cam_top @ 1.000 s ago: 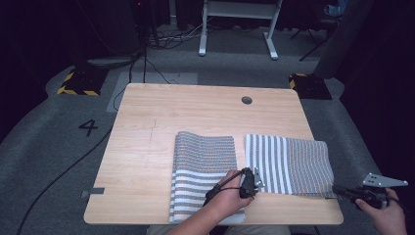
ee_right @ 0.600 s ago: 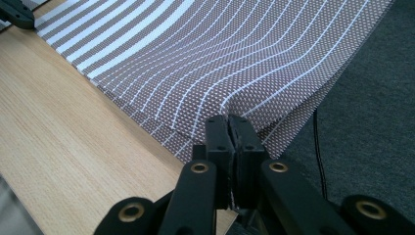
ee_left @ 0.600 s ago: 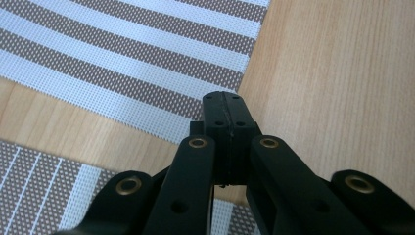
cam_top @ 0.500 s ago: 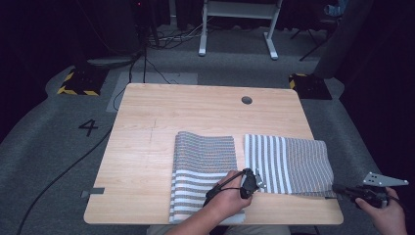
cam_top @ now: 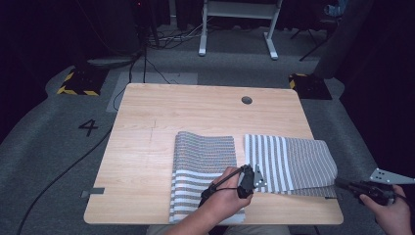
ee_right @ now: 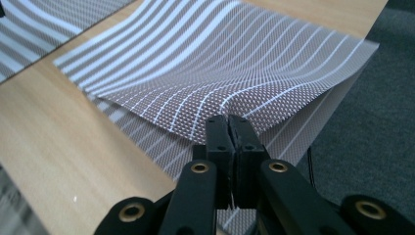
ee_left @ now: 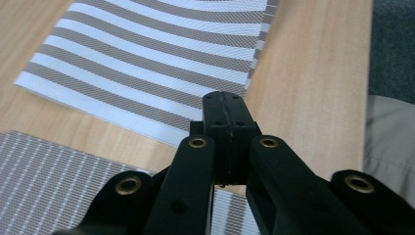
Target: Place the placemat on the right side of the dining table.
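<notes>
Striped placemats lie side by side on a light wooden surface point(cam_top: 147, 127), the left placemat point(cam_top: 203, 166) flat near the front edge and the right placemat point(cam_top: 293, 164) folded over itself at the front right corner. At the right, the right gripper point(ee_right: 228, 128) has its jaws pressed together on the near edge of the right placemat's lifted upper layer, which bows up above the layer beneath. The left gripper point(ee_left: 222, 115), held in the person's left hand point(cam_top: 227, 193), hovers with jaws closed and nothing between them, over the gap between the two mats.
</notes>
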`<state>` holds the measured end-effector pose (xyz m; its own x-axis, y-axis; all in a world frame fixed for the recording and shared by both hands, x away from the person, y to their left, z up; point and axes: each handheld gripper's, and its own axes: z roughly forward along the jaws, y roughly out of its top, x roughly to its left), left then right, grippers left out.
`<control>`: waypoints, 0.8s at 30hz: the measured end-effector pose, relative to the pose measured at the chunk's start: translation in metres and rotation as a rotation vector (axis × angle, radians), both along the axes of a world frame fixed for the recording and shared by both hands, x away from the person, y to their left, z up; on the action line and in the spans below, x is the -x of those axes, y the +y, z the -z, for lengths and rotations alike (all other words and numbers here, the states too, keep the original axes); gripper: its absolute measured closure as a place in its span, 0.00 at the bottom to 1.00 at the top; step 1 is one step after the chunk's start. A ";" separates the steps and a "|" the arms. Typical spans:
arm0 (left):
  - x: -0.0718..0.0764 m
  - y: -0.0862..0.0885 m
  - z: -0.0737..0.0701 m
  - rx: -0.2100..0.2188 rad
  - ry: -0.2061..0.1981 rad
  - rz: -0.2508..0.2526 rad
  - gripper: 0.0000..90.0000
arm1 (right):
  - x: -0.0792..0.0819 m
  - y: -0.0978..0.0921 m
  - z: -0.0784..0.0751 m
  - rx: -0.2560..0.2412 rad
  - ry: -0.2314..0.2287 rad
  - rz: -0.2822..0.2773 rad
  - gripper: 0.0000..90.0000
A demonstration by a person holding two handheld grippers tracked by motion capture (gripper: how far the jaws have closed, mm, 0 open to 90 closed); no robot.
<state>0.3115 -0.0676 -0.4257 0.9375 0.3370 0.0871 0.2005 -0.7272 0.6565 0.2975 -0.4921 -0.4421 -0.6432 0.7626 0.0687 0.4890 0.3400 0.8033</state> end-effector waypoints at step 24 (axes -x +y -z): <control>-0.033 -0.026 0.044 -0.026 -0.065 -0.001 0.46 | -0.079 0.015 -0.032 -0.039 -0.094 0.061 0.99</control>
